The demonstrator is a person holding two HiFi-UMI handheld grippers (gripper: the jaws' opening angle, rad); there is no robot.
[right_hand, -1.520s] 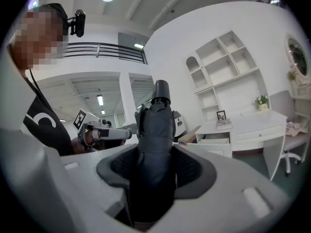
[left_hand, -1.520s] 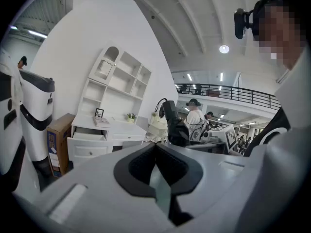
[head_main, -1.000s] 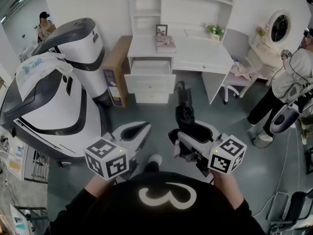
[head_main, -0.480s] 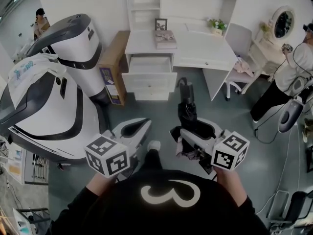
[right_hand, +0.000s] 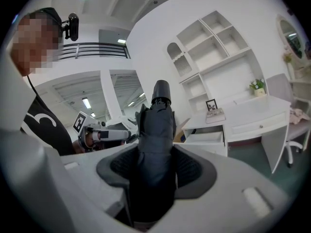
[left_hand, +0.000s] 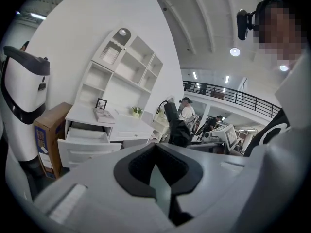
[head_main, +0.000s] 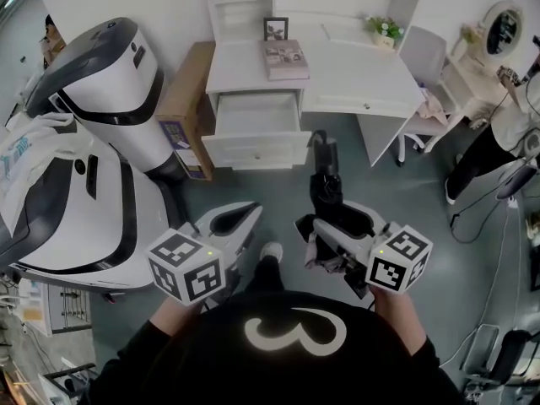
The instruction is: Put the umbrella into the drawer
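You are carrying a black folded fabric umbrella (right_hand: 156, 130) in your right gripper (head_main: 336, 224). Its dark padded jaws are pinching the bundle on both sides, and the umbrella's capped end is pointing ahead of you, over the grey-green floor (head_main: 278, 194). Your left gripper (left_hand: 155, 152) is riding beside it at the same level, jaws pressed together at the tips with nothing between them.

Ahead, a white wooden desk (head_main: 354, 78) is standing against the wall, and its upper left pull-out drawer (head_main: 253, 115) is hanging open. The umbrella is sitting short of that drawer and a little to its right, touching nothing but the gripper.

On the desktop a pale hardback book (head_main: 285, 57) is lying before a small dark picture frame (head_main: 276, 29). A brown cardboard box (head_main: 180, 99) is leaning beside the desk.
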